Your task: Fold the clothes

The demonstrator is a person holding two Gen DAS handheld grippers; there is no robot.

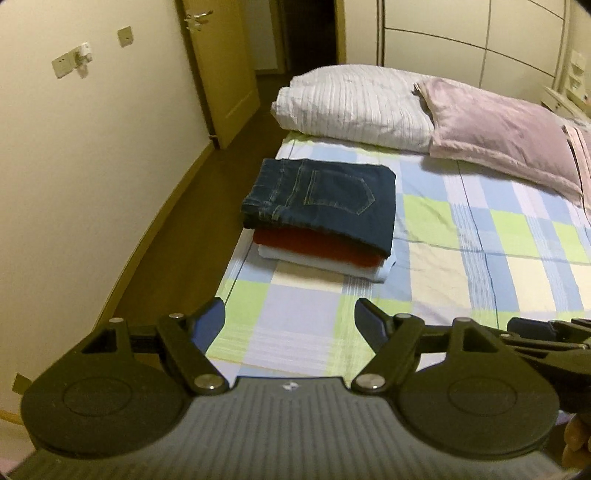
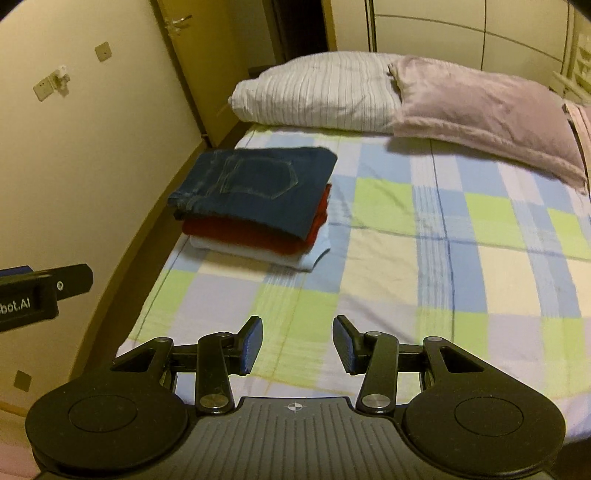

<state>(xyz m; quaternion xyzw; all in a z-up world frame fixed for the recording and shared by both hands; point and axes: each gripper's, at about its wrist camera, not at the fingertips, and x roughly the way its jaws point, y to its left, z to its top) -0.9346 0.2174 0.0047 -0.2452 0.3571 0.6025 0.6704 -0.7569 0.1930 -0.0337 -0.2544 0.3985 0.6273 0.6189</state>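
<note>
A stack of folded clothes lies on the checked bed sheet (image 1: 461, 229) near the bed's left edge. Dark blue jeans (image 1: 325, 195) (image 2: 255, 184) are on top, a red garment (image 1: 314, 247) (image 2: 251, 232) is under them, and a white one (image 1: 332, 267) (image 2: 258, 254) is at the bottom. My left gripper (image 1: 290, 317) hangs open over the sheet, short of the stack, with nothing between its fingers. My right gripper (image 2: 297, 341) is open too and holds nothing, to the right of the left one. The left gripper's side (image 2: 44, 288) shows at the right wrist view's left edge.
A white striped pillow (image 1: 354, 103) and a mauve pillow (image 1: 498, 129) lie at the head of the bed. A wall (image 1: 92, 166) and a strip of brown floor (image 1: 177, 236) run along the bed's left side. A door (image 1: 221, 66) stands at the back. Wardrobe panels (image 1: 461, 33) are behind the pillows.
</note>
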